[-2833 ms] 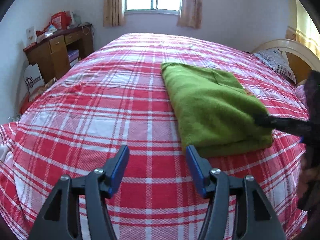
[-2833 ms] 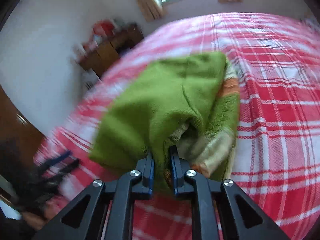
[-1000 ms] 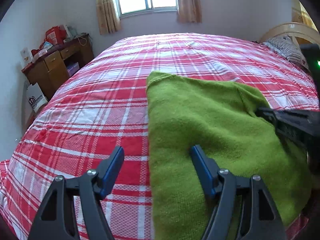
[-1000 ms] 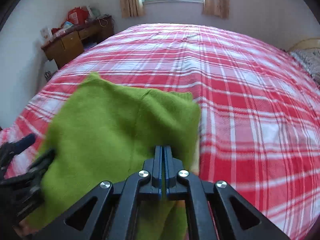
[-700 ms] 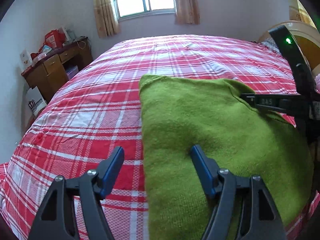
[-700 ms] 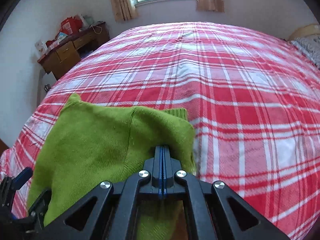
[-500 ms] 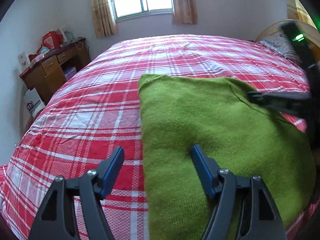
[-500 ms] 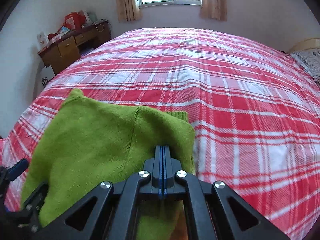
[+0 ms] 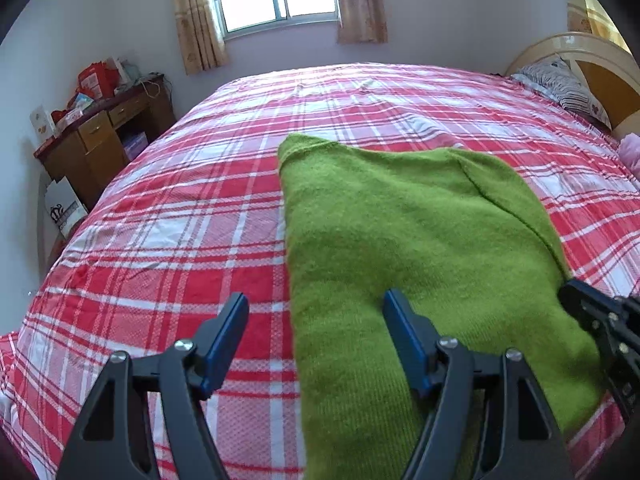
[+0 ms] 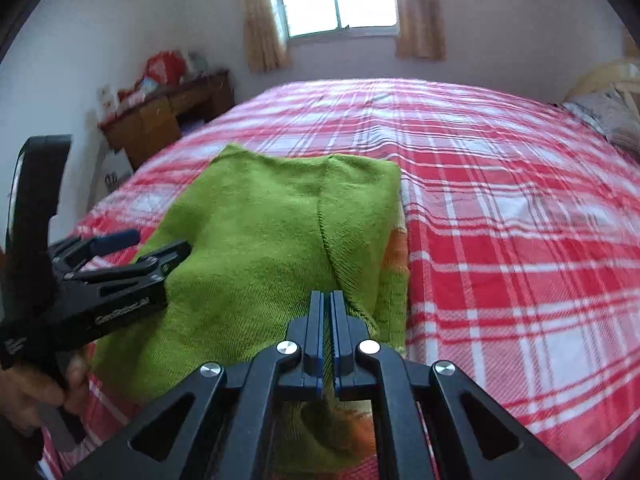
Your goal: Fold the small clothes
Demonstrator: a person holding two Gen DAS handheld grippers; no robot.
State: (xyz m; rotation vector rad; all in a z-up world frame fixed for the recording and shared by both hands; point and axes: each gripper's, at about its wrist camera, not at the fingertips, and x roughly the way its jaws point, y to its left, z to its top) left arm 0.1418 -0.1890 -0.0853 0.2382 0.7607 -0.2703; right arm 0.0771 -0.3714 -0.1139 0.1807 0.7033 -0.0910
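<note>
A wooden desk [image 9: 100, 148] stands by the wall left of the bed [image 9: 200, 220]. The left gripper [image 9: 314, 320] hovers low, its jaws released wide astride the left edge of the green sweater [image 9: 400, 220], which lies on the plaid bedspread. The right gripper [image 10: 328, 312] points forward, jaws clenched on the sweater's near right fold.

The sweater [image 9: 420, 240] lies on the bed [image 9: 200, 216], desk [image 9: 100, 140] to its left, pillow [image 9: 560, 84] far right
</note>
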